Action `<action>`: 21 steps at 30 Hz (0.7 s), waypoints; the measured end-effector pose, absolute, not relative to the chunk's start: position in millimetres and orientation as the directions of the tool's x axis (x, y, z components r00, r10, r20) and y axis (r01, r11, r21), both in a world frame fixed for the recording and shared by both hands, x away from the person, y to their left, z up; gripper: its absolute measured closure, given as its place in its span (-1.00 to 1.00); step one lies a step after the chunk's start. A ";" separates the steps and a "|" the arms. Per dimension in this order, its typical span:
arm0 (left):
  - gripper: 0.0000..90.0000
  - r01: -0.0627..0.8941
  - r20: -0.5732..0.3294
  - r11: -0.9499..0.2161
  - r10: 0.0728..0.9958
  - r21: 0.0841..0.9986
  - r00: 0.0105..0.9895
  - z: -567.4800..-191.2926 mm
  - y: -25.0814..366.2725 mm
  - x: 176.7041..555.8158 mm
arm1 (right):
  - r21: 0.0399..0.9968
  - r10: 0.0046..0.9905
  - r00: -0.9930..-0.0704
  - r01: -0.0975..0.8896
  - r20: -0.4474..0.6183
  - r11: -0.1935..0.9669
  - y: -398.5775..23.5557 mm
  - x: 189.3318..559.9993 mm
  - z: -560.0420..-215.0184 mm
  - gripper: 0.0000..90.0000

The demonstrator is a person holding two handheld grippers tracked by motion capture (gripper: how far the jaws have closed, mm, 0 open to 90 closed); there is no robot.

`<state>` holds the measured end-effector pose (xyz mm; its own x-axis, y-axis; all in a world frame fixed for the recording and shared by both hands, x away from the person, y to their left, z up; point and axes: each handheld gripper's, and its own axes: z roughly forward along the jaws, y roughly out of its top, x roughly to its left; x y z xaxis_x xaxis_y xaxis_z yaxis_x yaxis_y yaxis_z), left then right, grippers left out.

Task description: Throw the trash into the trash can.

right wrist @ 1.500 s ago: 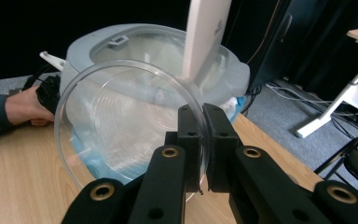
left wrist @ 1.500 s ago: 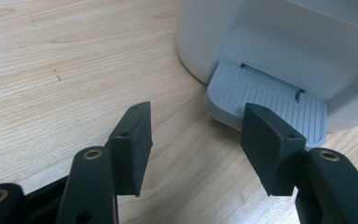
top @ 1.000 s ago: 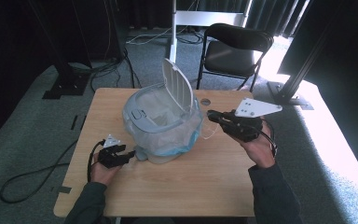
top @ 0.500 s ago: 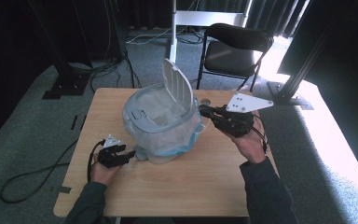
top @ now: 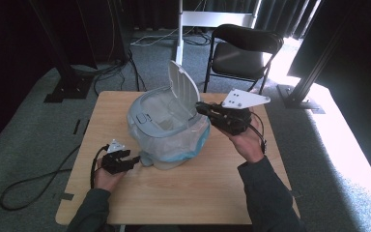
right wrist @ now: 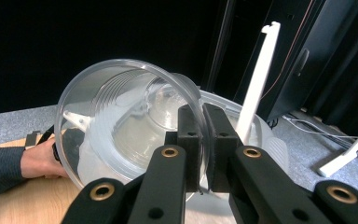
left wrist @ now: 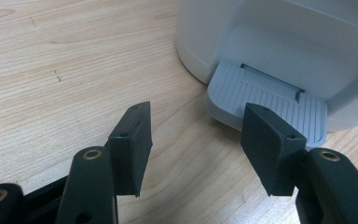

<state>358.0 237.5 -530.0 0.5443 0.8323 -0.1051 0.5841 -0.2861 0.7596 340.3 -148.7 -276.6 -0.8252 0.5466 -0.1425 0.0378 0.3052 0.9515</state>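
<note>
Now jaws pinch a clear ribbed plastic cup (right wrist: 130,126).

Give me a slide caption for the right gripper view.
Right gripper pinches the rim of a clear plastic cup above the open pedal bin, its white lid upright.

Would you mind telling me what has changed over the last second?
The right gripper, shut on the clear plastic cup, moved in toward the open bin, now by its raised lid. The left gripper stayed open at the pedal; the bin stayed put.
</note>
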 end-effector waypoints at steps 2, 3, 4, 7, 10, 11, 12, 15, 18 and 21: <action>-0.04 0.584 -0.105 -0.286 0.832 0.760 0.544 -530.0 237.5 358.1 | 0.950 0.546 -0.826 0.041 -0.142 0.309 -144.3 342.8 -276.2 0.92; -0.04 0.584 -0.105 -0.287 0.832 0.759 0.545 -530.0 237.5 358.1 | 0.949 0.545 -0.826 0.043 -0.142 0.312 -142.3 344.1 -276.0 0.92; -0.04 0.584 -0.105 -0.286 0.832 0.760 0.545 -530.0 237.4 358.0 | 0.949 0.544 -0.827 0.045 -0.139 0.312 -140.5 345.7 -276.0 0.92; -0.04 0.584 -0.105 -0.286 0.832 0.760 0.545 -530.0 237.5 358.1 | 0.948 0.546 -0.827 0.052 -0.136 0.314 -135.1 350.6 -276.1 0.92; -0.04 0.584 -0.106 -0.286 0.832 0.760 0.545 -530.0 237.6 358.1 | 0.947 0.547 -0.826 0.053 -0.137 0.317 -131.0 353.7 -276.1 0.92; -0.04 0.584 -0.105 -0.287 0.832 0.759 0.545 -530.0 237.6 358.1 | 0.947 0.548 -0.825 0.053 -0.138 0.318 -129.5 354.7 -276.0 0.92; -0.04 0.584 -0.105 -0.287 0.832 0.759 0.545 -530.0 237.6 358.1 | 0.946 0.551 -0.823 0.057 -0.137 0.319 -127.8 355.9 -276.0 0.92; -0.04 0.584 -0.105 -0.287 0.832 0.760 0.545 -530.0 237.5 358.1 | 0.945 0.555 -0.821 0.063 -0.134 0.322 -124.7 359.2 -276.6 0.92; -0.04 0.583 -0.105 -0.286 0.832 0.760 0.545 -530.1 237.5 358.1 | 0.943 0.563 -0.815 0.069 -0.135 0.326 -122.4 362.3 -277.5 0.92; -0.04 0.583 -0.105 -0.286 0.832 0.760 0.544 -530.1 237.5 358.0 | 0.942 0.572 -0.810 0.076 -0.132 0.326 -120.0 365.2 -278.8 0.92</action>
